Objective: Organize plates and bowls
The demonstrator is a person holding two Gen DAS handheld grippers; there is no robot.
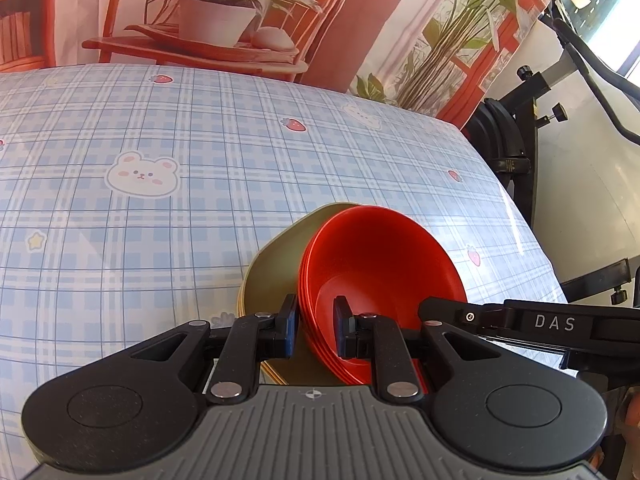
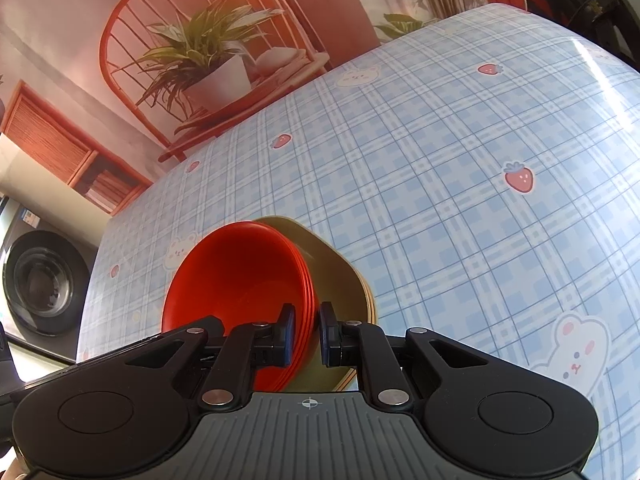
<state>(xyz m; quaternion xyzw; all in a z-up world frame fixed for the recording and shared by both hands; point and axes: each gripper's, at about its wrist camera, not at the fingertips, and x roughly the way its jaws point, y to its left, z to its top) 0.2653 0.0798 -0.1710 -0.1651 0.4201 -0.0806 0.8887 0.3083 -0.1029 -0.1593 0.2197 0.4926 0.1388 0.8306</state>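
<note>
Several nested red bowls [image 1: 380, 256] sit inside a stack of olive-green plates [image 1: 272, 272] on the blue plaid tablecloth [image 1: 160, 240]. My left gripper [image 1: 316, 330] is shut on the bowls' left rim, one finger inside the top bowl and one outside over the plates. In the right wrist view the same red bowls [image 2: 240, 276] and olive plates [image 2: 336, 276] appear, with my right gripper [image 2: 307, 332] shut on the bowls' right rim. I cannot tell whether the stack rests on the cloth or hangs just above it.
A black arm marked DAS [image 1: 552, 322] reaches in from the right beside the bowls. Black stand hardware [image 1: 508, 140] stands past the table's right edge. A washing machine [image 2: 44, 284] is off the table's left side. A printed backdrop of a plant and chair hangs behind.
</note>
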